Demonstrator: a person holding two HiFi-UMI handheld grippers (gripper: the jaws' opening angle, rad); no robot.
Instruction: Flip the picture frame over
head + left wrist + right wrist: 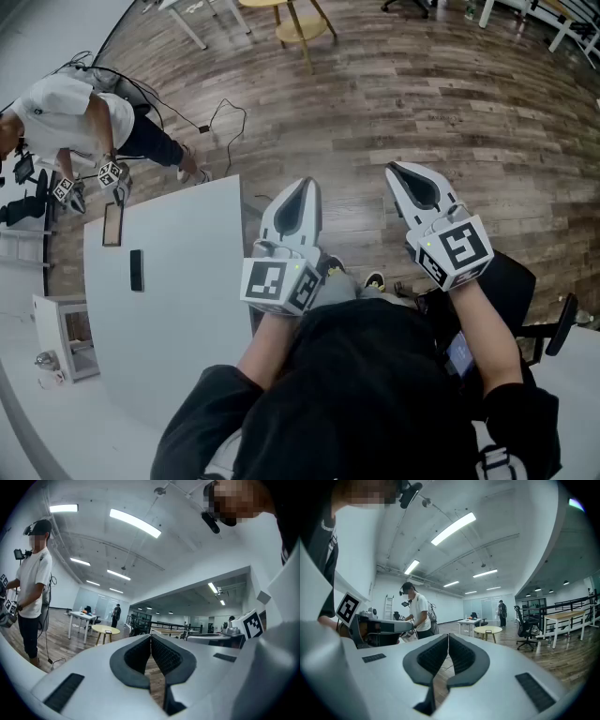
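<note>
Both clenched empty: left gripper (306, 187) and right gripper (397, 173) hung level beside the table (187, 281), apparently idle, task unstarted.

The white worktop (183, 309) bears a flat picture frame (112, 224) at its far corner and, near it, a small black slab (137, 270).

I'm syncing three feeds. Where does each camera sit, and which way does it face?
Head view: on the person's head, looking steeply down at the white table, both forearms, left gripper and right gripper.
Left gripper view: on that gripper, looking level along its shut jaws into the room.
Right gripper view: on that gripper, level too, jaws shut.
Shared: both gripper views show the round yellow table and a white-shirted person.
</note>
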